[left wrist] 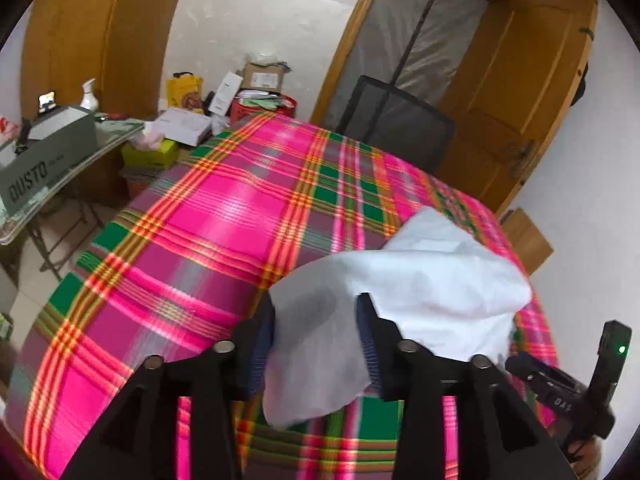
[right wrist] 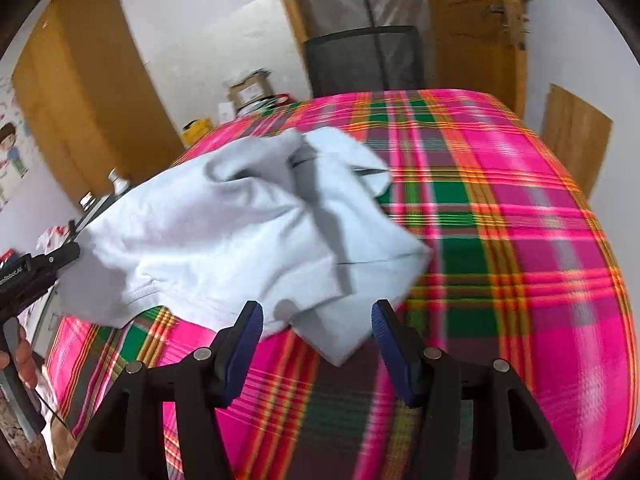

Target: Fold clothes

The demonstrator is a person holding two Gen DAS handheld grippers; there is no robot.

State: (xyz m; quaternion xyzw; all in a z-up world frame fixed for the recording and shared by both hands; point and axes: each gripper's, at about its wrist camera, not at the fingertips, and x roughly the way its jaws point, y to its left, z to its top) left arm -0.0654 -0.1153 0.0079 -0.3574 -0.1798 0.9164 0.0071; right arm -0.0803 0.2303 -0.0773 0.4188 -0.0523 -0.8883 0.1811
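Observation:
A white garment [left wrist: 432, 276] with a ribbed hem [right wrist: 140, 292] hangs crumpled over a pink, green and orange plaid cloth [left wrist: 208, 216] that covers the table. My left gripper [left wrist: 316, 340] has a bunched part of the garment filling the gap between its fingers, and fabric hangs below them. In the right wrist view the left gripper [right wrist: 76, 250] holds the garment's [right wrist: 224, 236] left edge out past the table edge. My right gripper [right wrist: 316, 340] is open. A loose corner of the garment dangles between its fingertips without touching either pad. The right gripper's body [left wrist: 560, 384] shows at the lower right.
A black mesh chair [left wrist: 396, 124] stands behind the table in front of a wooden door [left wrist: 516, 92]. At the left is a side table with a grey box [left wrist: 48, 160], a pump bottle [left wrist: 89, 96] and cartons [left wrist: 264, 76]. A hand [right wrist: 20, 356] grips the left tool.

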